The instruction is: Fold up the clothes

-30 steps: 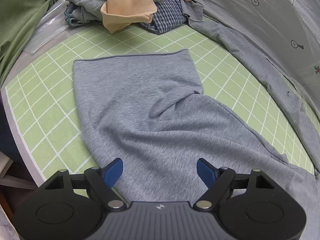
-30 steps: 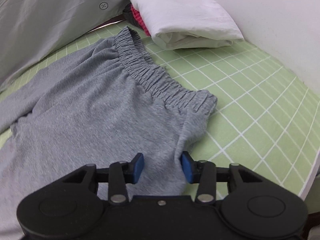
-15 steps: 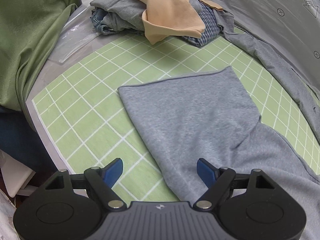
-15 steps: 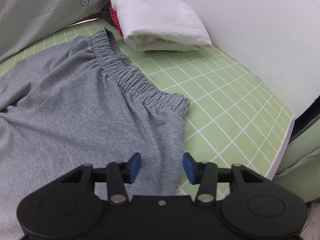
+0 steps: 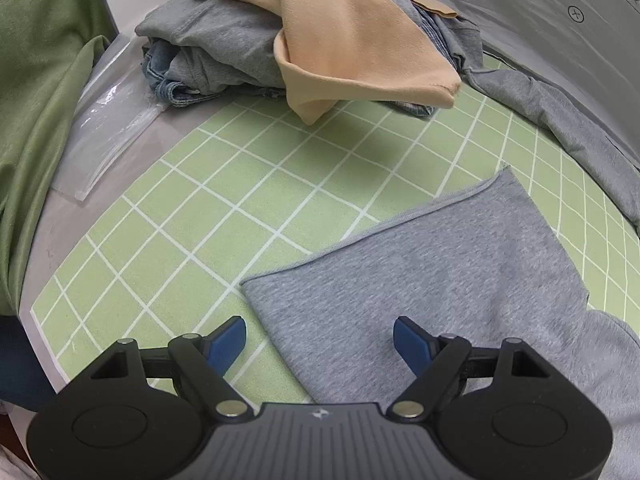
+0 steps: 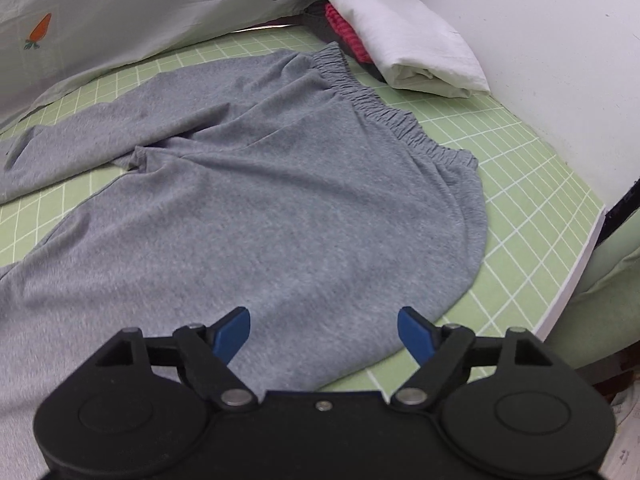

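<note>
Grey sweatpants (image 6: 256, 200) lie spread on the green grid mat (image 6: 528, 160). Their elastic waistband (image 6: 384, 108) is at the far right in the right wrist view. One leg's hem end (image 5: 420, 264) lies flat in the left wrist view, the other leg (image 5: 560, 120) runs along the back. My left gripper (image 5: 320, 340) is open and empty, just above the near corner of the leg hem. My right gripper (image 6: 324, 330) is open and empty, over the hip edge of the pants.
A pile of unfolded clothes with a tan garment on top (image 5: 340, 28) sits at the mat's far end. A clear plastic bag (image 5: 108, 136) and green cloth (image 5: 36, 92) lie left. Folded white cloth over a red item (image 6: 404, 36) sits behind the waistband. The mat edge (image 6: 572, 276) is at right.
My left gripper moved left along the leg to its hem end. My right gripper opened wide, let go of the pants' edge and pulled back.
</note>
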Available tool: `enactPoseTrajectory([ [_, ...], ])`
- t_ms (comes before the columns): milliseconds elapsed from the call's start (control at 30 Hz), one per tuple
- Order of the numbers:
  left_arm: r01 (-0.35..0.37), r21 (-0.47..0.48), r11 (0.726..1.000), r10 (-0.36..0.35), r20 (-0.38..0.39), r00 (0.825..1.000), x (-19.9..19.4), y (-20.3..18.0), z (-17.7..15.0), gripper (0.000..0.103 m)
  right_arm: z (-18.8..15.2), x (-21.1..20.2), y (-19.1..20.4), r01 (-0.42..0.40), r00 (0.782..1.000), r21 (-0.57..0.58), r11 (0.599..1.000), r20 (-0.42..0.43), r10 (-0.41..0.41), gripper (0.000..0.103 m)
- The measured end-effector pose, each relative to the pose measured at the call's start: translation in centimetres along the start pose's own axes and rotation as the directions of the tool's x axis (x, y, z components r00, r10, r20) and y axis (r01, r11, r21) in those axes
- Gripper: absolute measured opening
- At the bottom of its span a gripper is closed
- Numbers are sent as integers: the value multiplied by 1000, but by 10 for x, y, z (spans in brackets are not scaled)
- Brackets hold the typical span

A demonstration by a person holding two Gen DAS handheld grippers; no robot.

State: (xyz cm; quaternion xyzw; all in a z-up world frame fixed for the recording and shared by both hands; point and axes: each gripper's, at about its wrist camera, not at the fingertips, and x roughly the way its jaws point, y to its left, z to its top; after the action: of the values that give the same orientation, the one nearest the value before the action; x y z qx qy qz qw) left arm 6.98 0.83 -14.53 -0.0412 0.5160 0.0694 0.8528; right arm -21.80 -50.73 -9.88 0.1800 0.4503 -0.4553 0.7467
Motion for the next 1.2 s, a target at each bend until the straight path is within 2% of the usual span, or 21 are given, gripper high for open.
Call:
enactPoseTrajectory([
  [233, 20, 25, 999, -20, 0, 1000, 5, 3, -1, 79, 0, -14, 40, -32, 999, -40, 999, 15, 32, 82],
  [333, 19, 37, 999, -20, 29, 999, 2, 4, -4, 65, 1, -19, 52, -46, 998, -55, 997, 30, 47, 82],
  [367, 22, 39, 999, -24, 45, 999, 0, 5, -5, 51, 1, -21, 56, -48, 998, -62, 997, 34, 51, 82],
  [400, 27, 38, 999, -29, 59, 998, -2, 6, -6, 32, 1, -22, 59, -51, 998, -69, 996, 37, 54, 82],
  [467, 45, 22, 999, -46, 70, 996, -3, 10, -6, 4, 0, -23, 64, -56, 998, -81, 995, 37, 59, 82],
  [533, 42, -47, 998, -39, 78, 996, -4, 21, -6, 3, -2, -23, 68, -64, 997, -91, 994, 34, 67, 82],
  [600, -11, -133, 991, 23, 90, 996, -9, 39, -8, 3, -3, -23, 72, -74, 996, -101, 992, 33, 77, 82],
  [700, -77, -273, 959, 105, 89, 990, -19, 78, -17, 3, -5, -23, 77, -88, 995, -115, 989, 31, 92, 82],
  [800, -140, -314, 939, 161, 42, 986, -23, 103, -30, 5, -6, -20, 69, -105, 994, -109, 988, 22, 108, 82],
  [933, -161, -302, 940, 176, 24, 984, -34, 104, -38, 20, 1, -11, 41, -128, 991, -60, 990, 34, 130, 82],
  [967, -166, -286, 944, 182, 33, 983, -39, 97, -38, 30, 3, -9, 34, -134, 990, -48, 990, 37, 136, 82],
  [1000, -166, -272, 948, 184, 44, 982, -44, 91, -38, 45, 5, -6, 27, -139, 989, -36, 990, 40, 141, 83],
  [1033, -154, -260, 953, 176, 63, 982, -49, 83, -38, 53, 6, -4, 20, -145, 988, -23, 989, 44, 146, 84],
  [1067, -142, -247, 958, 167, 83, 982, -55, 73, -37, 68, 8, -1, 13, -151, 987, -11, 988, 47, 151, 87],
  [1100, -127, -233, 964, 154, 103, 983, -61, 61, -37, 78, 10, 1, 6, -157, 986, 1, 988, 50, 156, 93],
  [1167, -99, -195, 976, 125, 126, 984, -70, 34, -36, 81, 13, 6, -8, -168, 984, 26, 985, 57, 167, 102],
  [1200, -86, -176, 981, 111, 134, 985, -74, 20, -36, 82, 17, 10, -17, -167, 984, 40, 985, 63, 165, 102],
])
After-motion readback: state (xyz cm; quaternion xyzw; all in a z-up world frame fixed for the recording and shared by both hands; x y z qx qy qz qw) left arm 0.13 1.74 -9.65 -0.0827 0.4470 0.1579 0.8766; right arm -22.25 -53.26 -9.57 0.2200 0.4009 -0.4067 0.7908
